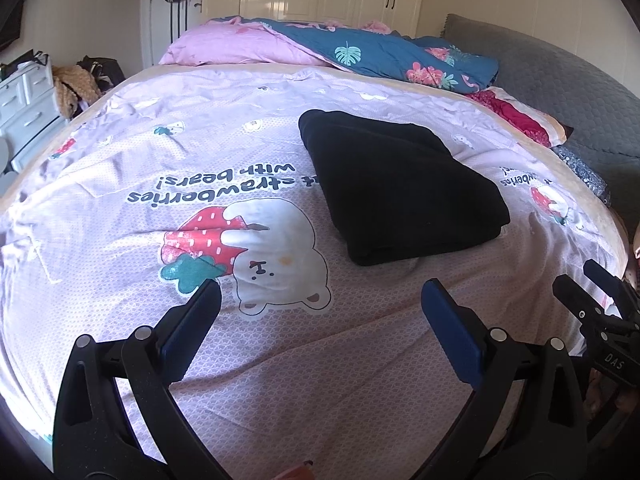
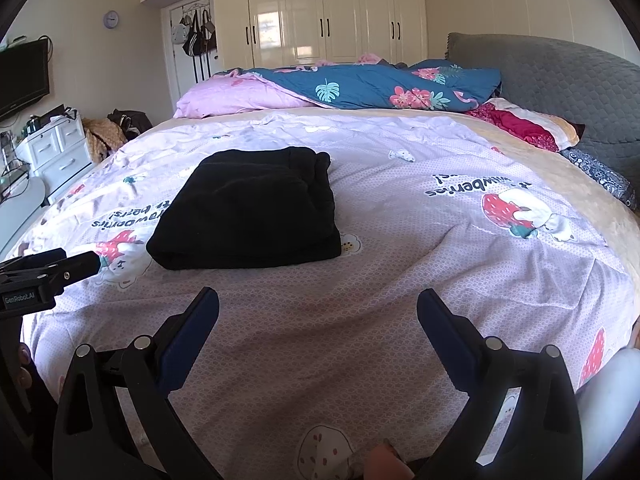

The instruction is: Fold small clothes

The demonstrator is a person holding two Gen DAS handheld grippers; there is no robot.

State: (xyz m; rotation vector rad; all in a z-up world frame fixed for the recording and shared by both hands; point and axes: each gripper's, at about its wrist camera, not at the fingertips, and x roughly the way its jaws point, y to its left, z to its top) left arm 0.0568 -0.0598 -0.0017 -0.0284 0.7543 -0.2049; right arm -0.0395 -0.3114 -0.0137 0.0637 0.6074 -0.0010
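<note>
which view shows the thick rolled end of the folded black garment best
The right wrist view: the folded black garment shows its bunched far end and layered near fold. The left wrist view shows the garment mostly as a flat dark slab.

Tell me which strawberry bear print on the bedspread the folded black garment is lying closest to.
The large strawberry bear print beside the "strawberries with bears!" lettering: the folded black garment lies right next to it. The other bear print sits well apart, toward the grey headboard.
</note>
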